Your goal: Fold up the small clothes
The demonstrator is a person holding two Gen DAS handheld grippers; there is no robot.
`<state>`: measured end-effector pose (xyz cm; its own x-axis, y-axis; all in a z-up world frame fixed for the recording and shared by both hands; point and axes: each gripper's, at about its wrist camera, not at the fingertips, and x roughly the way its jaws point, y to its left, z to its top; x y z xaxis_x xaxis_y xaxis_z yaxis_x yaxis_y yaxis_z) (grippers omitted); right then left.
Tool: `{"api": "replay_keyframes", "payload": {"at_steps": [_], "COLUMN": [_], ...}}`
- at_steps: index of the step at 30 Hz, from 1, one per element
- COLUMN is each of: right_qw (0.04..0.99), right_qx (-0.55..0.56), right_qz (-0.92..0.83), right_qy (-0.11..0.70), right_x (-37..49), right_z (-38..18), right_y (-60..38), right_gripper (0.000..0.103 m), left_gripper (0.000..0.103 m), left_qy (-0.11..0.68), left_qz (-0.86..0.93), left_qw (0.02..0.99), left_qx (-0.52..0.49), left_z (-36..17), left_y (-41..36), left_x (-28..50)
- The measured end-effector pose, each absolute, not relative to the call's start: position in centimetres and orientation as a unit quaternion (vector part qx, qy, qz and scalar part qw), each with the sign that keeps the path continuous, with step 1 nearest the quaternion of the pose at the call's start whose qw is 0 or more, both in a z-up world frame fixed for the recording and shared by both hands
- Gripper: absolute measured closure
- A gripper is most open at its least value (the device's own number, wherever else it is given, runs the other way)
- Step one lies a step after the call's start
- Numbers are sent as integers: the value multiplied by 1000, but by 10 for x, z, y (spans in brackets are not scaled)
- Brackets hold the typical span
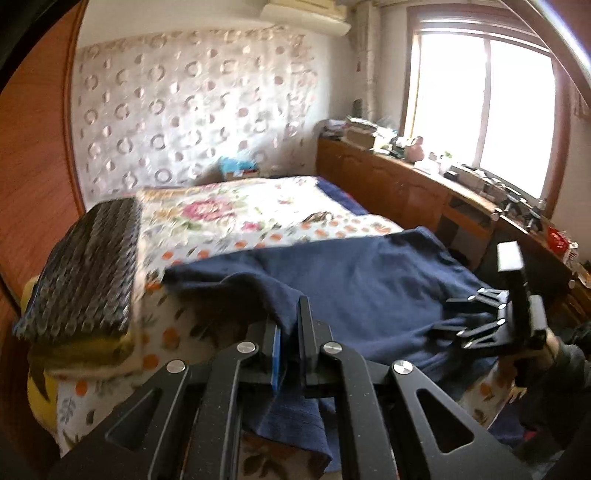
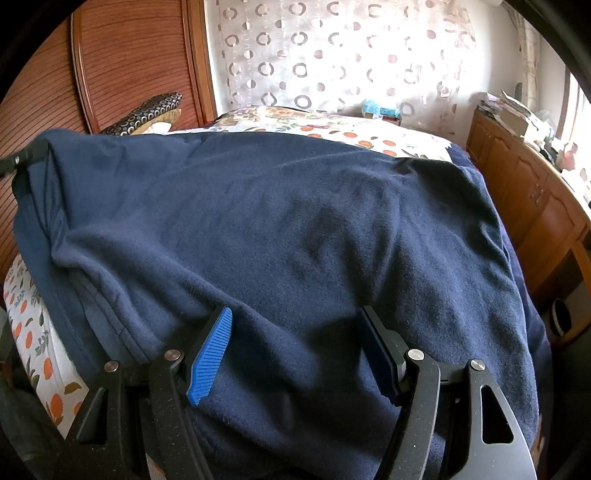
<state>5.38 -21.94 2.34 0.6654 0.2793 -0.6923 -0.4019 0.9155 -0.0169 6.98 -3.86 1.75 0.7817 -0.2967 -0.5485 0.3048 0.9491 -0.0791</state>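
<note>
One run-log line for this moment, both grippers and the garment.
left hand-held gripper: shut on navy fleece garment edge | right hand-held gripper: open over garment | garment: spread on floral bed

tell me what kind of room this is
Most likely a home bedroom: a bed with a floral sheet takes up the middle, a wall air conditioner hangs above a patterned curtain, and cluttered wooden cabinets run under the window.

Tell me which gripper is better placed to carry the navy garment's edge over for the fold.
Left. The left gripper is shut on an edge of the navy garment, lifted off the floral bedspread. The right gripper stands open over flat cloth, gripping nothing.
</note>
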Motion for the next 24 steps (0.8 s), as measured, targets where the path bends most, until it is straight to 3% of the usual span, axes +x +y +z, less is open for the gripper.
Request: {"api": "replay_keyframes", "payload": {"at_steps": [24], "right_qw": [952], "right_qx": [-32], "right_qz": [114], "right_qy": [284], "right_x": [-23], "right_z": [75], "right_y": [-305], "right_gripper": [32], "left_gripper": [96], "left_qy": [260], "left_qz": [-303], "left_qw": [914], "left_qx": [75], "left_z": [76], "left_y": [-208], "left_x": [93]}}
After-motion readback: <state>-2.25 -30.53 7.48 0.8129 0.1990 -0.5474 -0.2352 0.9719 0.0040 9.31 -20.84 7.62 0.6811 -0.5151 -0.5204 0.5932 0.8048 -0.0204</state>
